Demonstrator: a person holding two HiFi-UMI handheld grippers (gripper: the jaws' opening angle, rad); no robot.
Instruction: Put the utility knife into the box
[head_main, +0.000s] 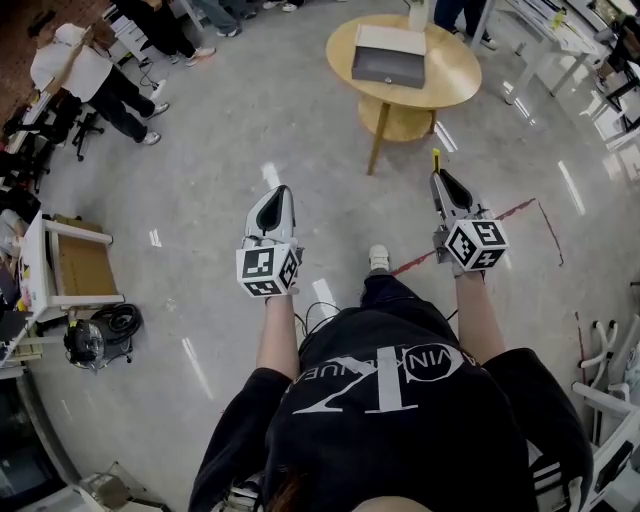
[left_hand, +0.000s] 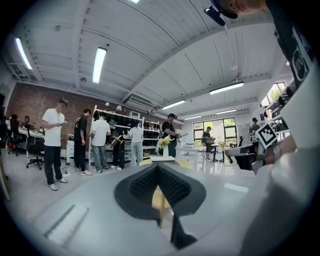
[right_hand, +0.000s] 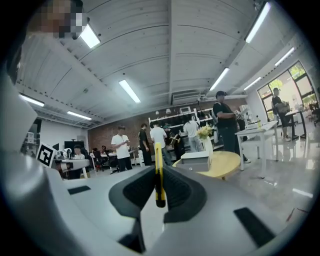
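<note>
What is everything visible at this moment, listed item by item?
table: one, round, light wood, ahead on the floor
box: one, grey-white, on the table
utility knife: one, yellow, clamped in right hand-held gripper
bystanders: several, at benches, far left
shelf cart: one, white, floor left
left hand-held gripper: one, grey, jaws together, empty
right hand-held gripper: one, grey, shut on the knife

One left claw (head_main: 279, 192), one right claw (head_main: 441, 177), one utility knife (head_main: 436, 159), one box (head_main: 389, 56), one round table (head_main: 452, 78).
</note>
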